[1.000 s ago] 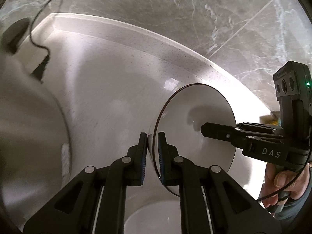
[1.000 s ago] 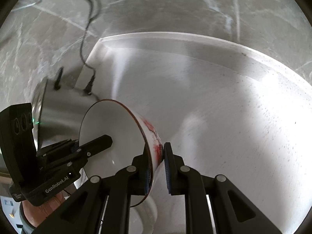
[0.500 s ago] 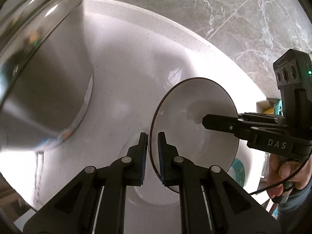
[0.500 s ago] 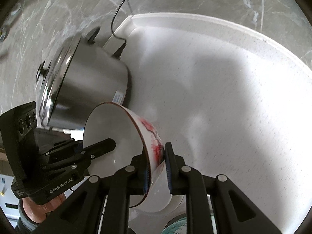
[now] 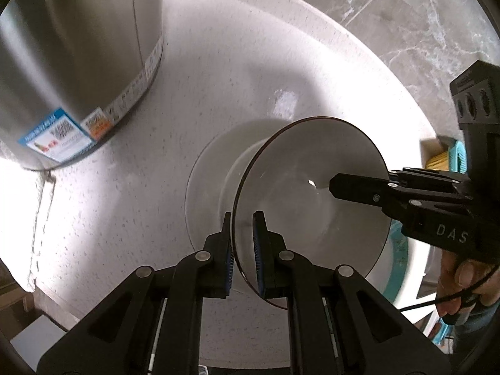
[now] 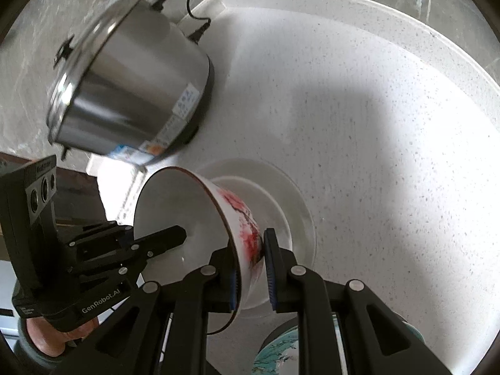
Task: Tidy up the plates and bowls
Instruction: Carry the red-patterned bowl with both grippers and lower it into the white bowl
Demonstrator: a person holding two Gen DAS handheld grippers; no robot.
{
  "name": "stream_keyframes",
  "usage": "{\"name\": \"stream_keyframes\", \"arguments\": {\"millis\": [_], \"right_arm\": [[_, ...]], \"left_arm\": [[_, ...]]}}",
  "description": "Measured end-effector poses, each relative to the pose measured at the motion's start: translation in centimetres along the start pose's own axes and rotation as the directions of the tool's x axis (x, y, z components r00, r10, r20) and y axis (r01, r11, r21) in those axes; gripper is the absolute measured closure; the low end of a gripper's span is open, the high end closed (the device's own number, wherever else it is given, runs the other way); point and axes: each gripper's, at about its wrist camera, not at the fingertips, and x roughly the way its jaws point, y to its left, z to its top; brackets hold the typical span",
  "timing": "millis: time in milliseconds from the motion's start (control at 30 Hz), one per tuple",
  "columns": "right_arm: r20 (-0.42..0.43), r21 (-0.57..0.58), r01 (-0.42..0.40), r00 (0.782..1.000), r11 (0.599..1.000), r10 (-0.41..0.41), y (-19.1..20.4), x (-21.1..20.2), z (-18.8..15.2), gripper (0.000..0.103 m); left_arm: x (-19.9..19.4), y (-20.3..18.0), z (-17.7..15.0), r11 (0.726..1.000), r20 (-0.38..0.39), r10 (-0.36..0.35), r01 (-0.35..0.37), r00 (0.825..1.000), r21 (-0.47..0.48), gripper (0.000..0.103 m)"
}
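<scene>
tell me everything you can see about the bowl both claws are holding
The bowl is white and glossy, ceramic by its look, with a thin dark rim and red painting on its outer wall. It is tipped on its side above a white plate. The left claw and right claw each pinch its rim, on opposite sides. It looks empty.

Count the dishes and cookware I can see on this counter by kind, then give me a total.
Bowls: 2, the red-painted bowl and a teal-patterned bowl
Plates: 1, the white plate
Pots: 1, the steel pot
Total: 4
</scene>
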Motion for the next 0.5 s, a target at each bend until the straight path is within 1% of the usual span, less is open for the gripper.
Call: {"name": "stream_keyframes", "arguments": {"millis": [133, 267, 333, 400, 433, 500], "right_arm": [[0.007, -0.022, 0.041, 0.999, 0.999, -0.041, 0.4, 0.8, -0.3, 0.089], [0.034, -0.08, 0.118, 0.993, 0.99, -0.116, 1.2, 1.3, -0.8, 0.09], [0.054, -0.108, 0.149, 0.988, 0.983, -0.144, 1.7, 1.5, -0.9, 0.091], [0.065, -0.121, 0.164, 0.985, 0.979, -0.157, 2.0, 1.7, -0.9, 0.091], [0.07, -0.124, 0.169, 0.985, 0.978, -0.161, 1.9, 1.6, -1.0, 0.092], [0.08, -0.127, 0.176, 0.983, 0.976, -0.167, 2.0, 1.6, -0.9, 0.093]], "left_arm": [[0.7, -0.1, -0.5, 1.0, 0.008, 0.01, -0.01, 1.0, -0.004, 0.094], [1.3, -0.8, -0.9, 0.998, 0.021, 0.055, -0.055, 0.998, 0.016, 0.094], [1.4, -0.9, -0.8, 0.998, 0.042, 0.06, -0.06, 0.997, 0.006, 0.094], [1.8, -1.1, -0.3, 0.998, 0.056, 0.057, -0.057, 0.997, -0.009, 0.094], [1.8, -1.1, -0.2, 0.998, 0.062, 0.058, -0.057, 0.996, -0.014, 0.091], [1.7, -1.1, -0.2, 0.998, 0.073, 0.06, -0.059, 0.996, -0.017, 0.09]]}}
